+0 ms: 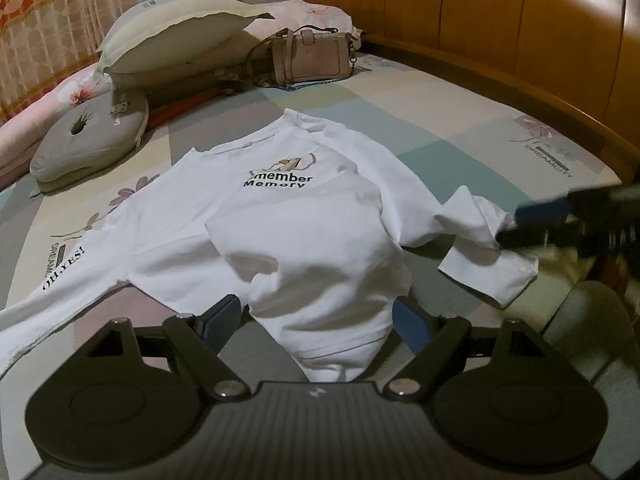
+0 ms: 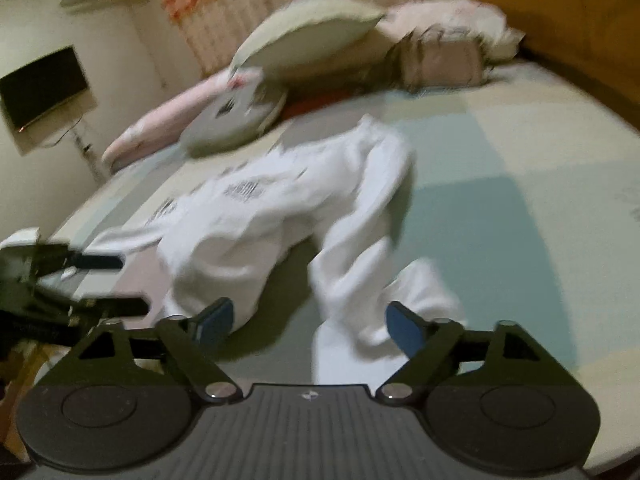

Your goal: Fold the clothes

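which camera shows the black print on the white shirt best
The left wrist view: the shirt is sharp, so its chest print is partly readable. In the right wrist view, motion blur reduces the print to dark smudges.

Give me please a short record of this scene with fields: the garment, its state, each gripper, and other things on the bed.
garment: white shirt with black print
state: spread on the bed, lower part bunched up, not yet folded
left gripper: jaws open, either side of the bunched hem
right gripper: jaws open, at the sleeve; view blurred
other things: handbag, pillow, grey cushion
behind: wooden headboard
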`<action>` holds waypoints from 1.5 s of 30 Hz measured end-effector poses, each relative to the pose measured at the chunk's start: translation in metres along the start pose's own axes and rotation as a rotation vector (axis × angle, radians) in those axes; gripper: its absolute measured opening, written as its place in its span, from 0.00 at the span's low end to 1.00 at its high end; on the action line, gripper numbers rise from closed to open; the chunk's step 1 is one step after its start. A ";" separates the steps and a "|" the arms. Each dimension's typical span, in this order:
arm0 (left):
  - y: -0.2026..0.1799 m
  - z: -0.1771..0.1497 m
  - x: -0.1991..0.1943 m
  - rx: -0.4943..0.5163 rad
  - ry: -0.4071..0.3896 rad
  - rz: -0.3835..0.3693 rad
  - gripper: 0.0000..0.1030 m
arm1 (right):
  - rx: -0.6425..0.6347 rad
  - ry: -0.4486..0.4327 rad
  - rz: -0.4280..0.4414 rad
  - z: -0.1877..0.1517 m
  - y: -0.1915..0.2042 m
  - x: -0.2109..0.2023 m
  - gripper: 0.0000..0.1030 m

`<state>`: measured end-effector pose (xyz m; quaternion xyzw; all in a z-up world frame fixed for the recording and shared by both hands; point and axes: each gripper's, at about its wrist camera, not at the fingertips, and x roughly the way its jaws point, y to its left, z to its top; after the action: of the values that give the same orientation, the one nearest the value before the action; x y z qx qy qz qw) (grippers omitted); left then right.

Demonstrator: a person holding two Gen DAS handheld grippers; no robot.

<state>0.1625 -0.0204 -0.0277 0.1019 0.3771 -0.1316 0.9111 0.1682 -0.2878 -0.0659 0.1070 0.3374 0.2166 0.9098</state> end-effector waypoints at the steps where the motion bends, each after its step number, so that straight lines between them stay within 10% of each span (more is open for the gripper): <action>1: -0.001 0.000 0.000 0.001 0.001 -0.002 0.81 | 0.007 -0.016 -0.026 0.003 -0.006 -0.001 0.75; 8: -0.004 0.000 0.006 0.002 0.017 -0.007 0.81 | 0.049 -0.045 -0.124 0.020 -0.050 0.022 0.55; 20: -0.002 0.002 0.023 0.006 0.062 0.012 0.81 | -0.083 0.100 -0.088 0.002 -0.026 0.086 0.55; 34: -0.011 0.002 0.022 0.032 0.050 -0.015 0.81 | 0.020 0.063 -0.185 -0.016 -0.048 0.027 0.56; 45: -0.019 0.001 0.017 0.036 0.054 -0.022 0.81 | 0.280 0.019 0.111 -0.028 -0.090 0.038 0.84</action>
<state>0.1685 -0.0411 -0.0411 0.1176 0.4003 -0.1457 0.8970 0.2044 -0.3481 -0.1397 0.2491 0.3666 0.2182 0.8695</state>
